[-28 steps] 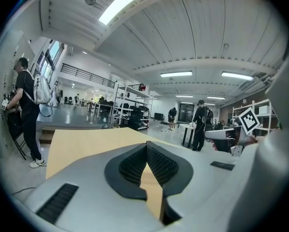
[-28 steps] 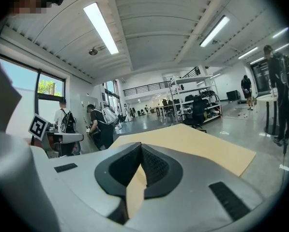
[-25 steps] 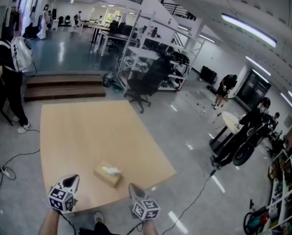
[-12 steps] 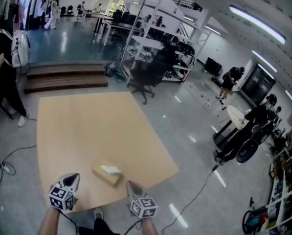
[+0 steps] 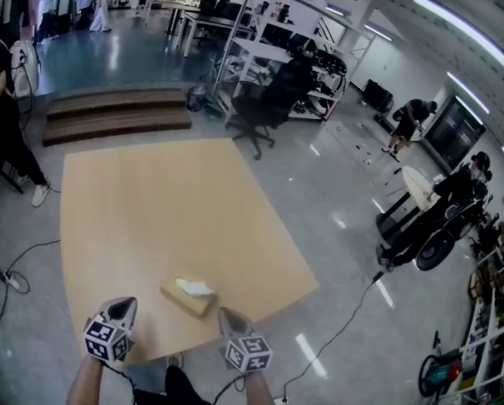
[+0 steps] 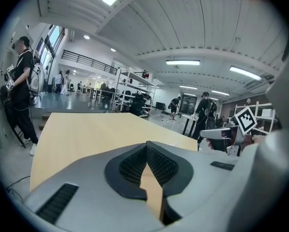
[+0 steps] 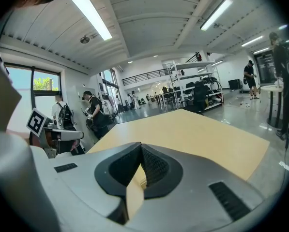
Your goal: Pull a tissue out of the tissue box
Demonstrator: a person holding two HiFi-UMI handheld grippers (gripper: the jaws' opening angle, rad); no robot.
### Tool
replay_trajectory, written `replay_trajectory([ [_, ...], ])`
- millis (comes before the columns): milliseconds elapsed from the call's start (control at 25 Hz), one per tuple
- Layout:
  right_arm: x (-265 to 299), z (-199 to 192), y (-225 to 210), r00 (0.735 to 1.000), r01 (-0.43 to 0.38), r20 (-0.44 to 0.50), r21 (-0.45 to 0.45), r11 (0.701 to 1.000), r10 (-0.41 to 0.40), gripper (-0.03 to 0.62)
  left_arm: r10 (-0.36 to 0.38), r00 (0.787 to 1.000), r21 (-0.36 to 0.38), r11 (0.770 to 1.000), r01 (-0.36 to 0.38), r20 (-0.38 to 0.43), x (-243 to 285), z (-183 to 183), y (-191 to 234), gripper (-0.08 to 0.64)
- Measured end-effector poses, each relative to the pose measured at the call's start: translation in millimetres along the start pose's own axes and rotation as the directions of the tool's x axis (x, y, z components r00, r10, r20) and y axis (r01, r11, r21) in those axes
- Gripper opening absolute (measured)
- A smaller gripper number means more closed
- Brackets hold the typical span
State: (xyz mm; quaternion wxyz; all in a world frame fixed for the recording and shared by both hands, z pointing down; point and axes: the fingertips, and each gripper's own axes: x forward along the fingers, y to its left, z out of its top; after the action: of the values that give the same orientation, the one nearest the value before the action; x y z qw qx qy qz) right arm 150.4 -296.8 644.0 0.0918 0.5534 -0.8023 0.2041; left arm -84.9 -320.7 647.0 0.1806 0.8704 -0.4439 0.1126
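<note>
While your left gripper (image 5: 126, 305) and right gripper (image 5: 225, 315) hang shut, empty, the tissue box (image 5: 187, 297) lies just ahead on the table (image 5: 150, 201). The left gripper view misses it.

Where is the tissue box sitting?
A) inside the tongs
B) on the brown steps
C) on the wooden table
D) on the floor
C: the tissue box sits on the table, near its close edge, with a white tissue poking out on top.
</note>
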Motion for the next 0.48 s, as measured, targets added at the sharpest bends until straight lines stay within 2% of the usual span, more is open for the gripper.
replay_trajectory([
  [480, 27, -22, -12, 0.998, -0.003, -0.056, 0.039, 0.999, 0.005, 0.011, -0.009, 0.999, -0.033, 0.999, 0.007, -0.051, 23, -22, 5, 0.006],
])
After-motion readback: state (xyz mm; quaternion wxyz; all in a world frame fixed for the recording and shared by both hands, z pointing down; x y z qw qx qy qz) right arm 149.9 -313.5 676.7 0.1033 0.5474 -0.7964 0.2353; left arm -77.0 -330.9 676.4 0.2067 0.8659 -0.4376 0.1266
